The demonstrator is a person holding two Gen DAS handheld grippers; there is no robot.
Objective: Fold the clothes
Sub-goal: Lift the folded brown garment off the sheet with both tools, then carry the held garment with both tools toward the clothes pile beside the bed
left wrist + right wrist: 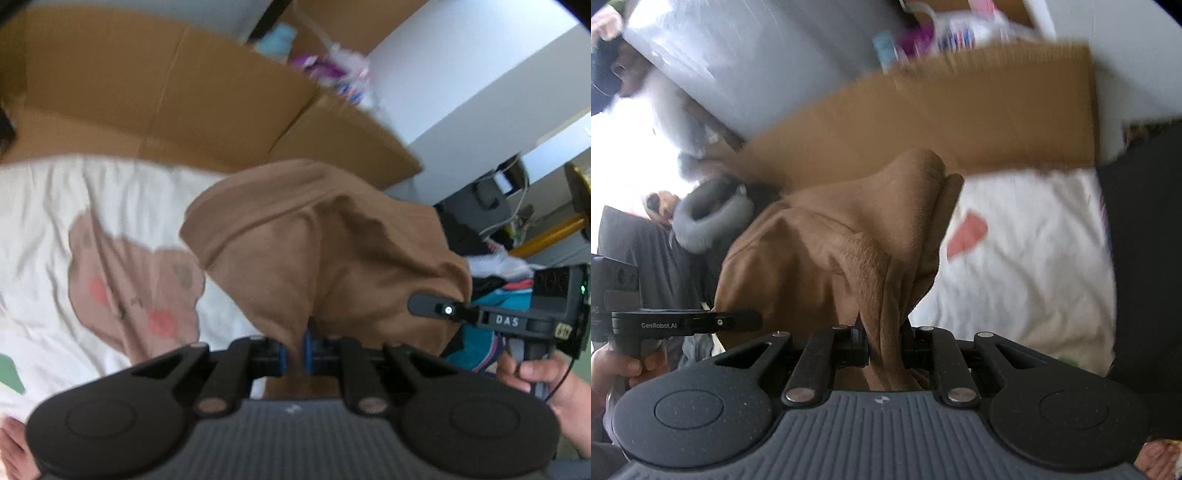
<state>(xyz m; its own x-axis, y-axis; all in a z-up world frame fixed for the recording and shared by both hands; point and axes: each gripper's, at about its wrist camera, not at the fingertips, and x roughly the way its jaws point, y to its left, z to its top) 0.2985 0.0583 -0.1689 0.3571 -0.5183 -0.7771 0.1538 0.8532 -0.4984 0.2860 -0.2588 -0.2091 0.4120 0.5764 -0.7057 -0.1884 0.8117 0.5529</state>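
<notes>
A brown garment [314, 243] hangs lifted above a white bedsheet [44, 221] printed with a pink bear. My left gripper [293, 350] is shut on a bunched edge of it between blue pads. In the right wrist view the same brown garment [831, 251] drapes up and left from my right gripper [884, 343], which is shut on a thick fold. The right gripper [436, 308] also shows at the garment's right side in the left wrist view, and the left gripper [750, 319] shows at the left in the right wrist view. The cloth hides both sets of fingertips.
A large cardboard box [166, 92] stands behind the bed; cardboard box [960, 110] holds colourful items. A grey neck pillow [709, 218] and dark clothing lie at the left. A teal garment [476, 343] lies under the right hand [532, 373]. White sheet [1027, 266] spreads right.
</notes>
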